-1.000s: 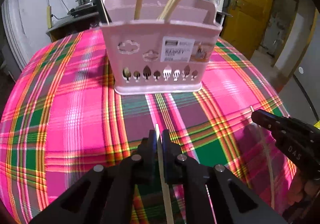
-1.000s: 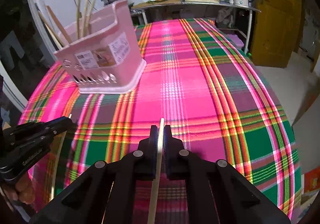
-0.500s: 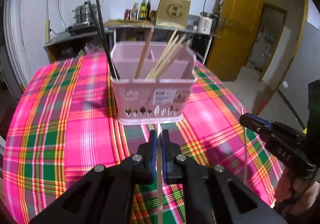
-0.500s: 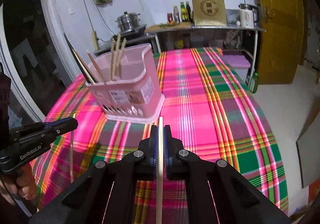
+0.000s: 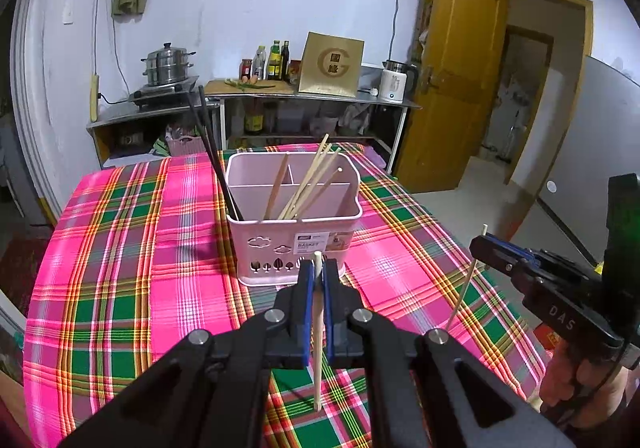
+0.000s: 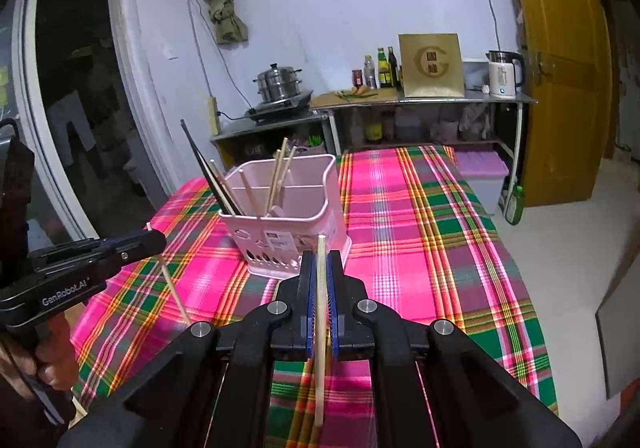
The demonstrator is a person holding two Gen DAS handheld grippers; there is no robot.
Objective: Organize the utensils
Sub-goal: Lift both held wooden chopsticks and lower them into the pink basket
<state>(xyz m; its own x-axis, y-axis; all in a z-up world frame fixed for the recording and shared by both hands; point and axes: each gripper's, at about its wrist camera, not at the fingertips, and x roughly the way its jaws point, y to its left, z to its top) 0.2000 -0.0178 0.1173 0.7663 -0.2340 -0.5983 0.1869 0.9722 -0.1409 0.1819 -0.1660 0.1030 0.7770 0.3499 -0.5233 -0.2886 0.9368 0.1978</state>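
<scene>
Progress: we judged the sorting well under way, since the pink basket (image 5: 294,236) at the middle of the left wrist view already held chopsticks, and no loose utensils showed on the plaid tablecloth (image 5: 120,268).
Left gripper (image 5: 316,268): we had its jaws pinched tight on one pale chopstick (image 5: 317,348), which stood nearly upright at the lower centre of the left wrist view, clear of the cloth.
Right gripper (image 6: 320,260): we had it clamped the same way on a second pale chopstick (image 6: 320,328), upright at the lower centre of the right wrist view.
Position: we held both sticks in the air in front of the basket, near it but apart from it, with the basket's labelled wall facing us.
Remaining: we reckoned these two sticks had yet to be dropped into a compartment; which one they belonged in we could not tell.
Count, basket: one, split by inner dividers into three compartments as far as we could see.
Count, wooden chopsticks (image 5: 308,180) in basket: about five, leaning in the front compartment; overlaps made this uncertain.
Count, black chopsticks (image 5: 214,160): two, leaning out over the basket's left edge.
Count, held sticks: two, one per gripper.
</scene>
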